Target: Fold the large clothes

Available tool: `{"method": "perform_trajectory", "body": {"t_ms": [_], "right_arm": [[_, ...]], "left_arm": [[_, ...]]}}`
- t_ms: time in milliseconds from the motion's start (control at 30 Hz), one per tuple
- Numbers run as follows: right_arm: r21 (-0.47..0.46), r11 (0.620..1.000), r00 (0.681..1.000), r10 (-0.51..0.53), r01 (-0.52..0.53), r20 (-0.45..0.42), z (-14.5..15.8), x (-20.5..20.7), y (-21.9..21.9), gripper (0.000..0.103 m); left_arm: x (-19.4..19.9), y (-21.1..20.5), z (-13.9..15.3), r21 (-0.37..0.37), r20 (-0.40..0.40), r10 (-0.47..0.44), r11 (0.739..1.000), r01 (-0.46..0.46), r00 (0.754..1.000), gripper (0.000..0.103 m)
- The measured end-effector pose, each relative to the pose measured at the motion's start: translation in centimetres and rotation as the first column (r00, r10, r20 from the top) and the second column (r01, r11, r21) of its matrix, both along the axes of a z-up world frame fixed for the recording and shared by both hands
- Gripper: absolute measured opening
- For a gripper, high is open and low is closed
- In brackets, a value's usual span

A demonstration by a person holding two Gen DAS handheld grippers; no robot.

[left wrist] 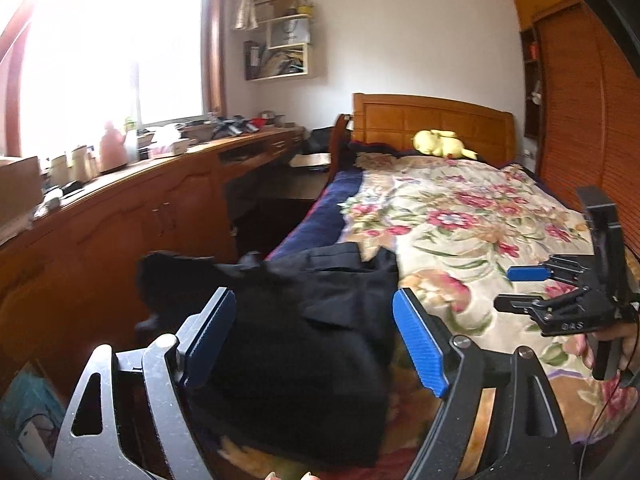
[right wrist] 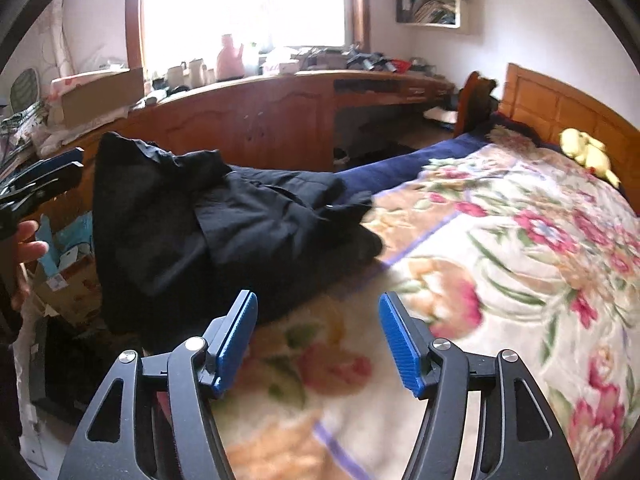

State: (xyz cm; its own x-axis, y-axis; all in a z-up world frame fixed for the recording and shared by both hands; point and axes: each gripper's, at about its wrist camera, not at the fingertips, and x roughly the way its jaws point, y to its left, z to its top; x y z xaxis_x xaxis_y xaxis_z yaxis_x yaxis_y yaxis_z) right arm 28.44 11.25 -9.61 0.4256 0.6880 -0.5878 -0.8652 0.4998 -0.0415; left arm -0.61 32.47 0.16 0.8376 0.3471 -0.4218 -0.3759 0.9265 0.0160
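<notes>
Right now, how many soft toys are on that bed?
1: a yellow plush toy lies at the head of the bed, against the wooden headboard. Others could be hidden under the floral blanket.

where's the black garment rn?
The black garment lies bunched at the foot end of the floral blanket, on the side facing the wooden cabinets; in the left wrist view it sits just beyond the open left tool.

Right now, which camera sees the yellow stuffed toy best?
Neither shows it well, but the left wrist view is better: the yellow stuffed toy lies whole against the wooden headboard, nearer the picture's middle. In the right wrist view it sits squeezed near the right edge and more distorted.
</notes>
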Motion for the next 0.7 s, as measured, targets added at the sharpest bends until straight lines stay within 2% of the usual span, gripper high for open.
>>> {"method": "perform_trajectory", "body": {"t_ms": [167, 333, 400, 600, 700], "right_arm": [[0.016, 0.997, 0.997, -0.070, 0.069, 0.027, 0.1, -2.1, -5.3, 0.068], [0.041, 0.987, 0.987, -0.158, 0.157, 0.024, -0.6, -3.0, -10.9, 0.071], [0.048, 0.981, 0.982, -0.188, 0.188, 0.013, -0.5, -3.6, -11.8, 0.072], [0.055, 0.944, 0.945, -0.327, 0.325, 0.026, -1.1, -5.9, -16.6, 0.072], [0.066, 0.914, 0.916, -0.401, 0.399, 0.016, -1.5, -6.9, -18.9, 0.072]], "left_arm": [[2.7, -4.3, -0.5, -0.016, -0.010, -0.086, 0.996, 0.086, 0.996, 0.082], [5.6, -9.2, -1.3, -0.033, -0.030, -0.169, 0.985, 0.168, 0.985, 0.082], [6.5, -11.2, -1.6, -0.043, -0.040, -0.203, 0.979, 0.201, 0.978, 0.082], [8.7, -15.7, -2.4, -0.073, -0.064, -0.276, 0.960, 0.271, 0.959, 0.082], [9.4, -17.9, -2.6, -0.081, -0.064, -0.293, 0.954, 0.288, 0.954, 0.082]]}}
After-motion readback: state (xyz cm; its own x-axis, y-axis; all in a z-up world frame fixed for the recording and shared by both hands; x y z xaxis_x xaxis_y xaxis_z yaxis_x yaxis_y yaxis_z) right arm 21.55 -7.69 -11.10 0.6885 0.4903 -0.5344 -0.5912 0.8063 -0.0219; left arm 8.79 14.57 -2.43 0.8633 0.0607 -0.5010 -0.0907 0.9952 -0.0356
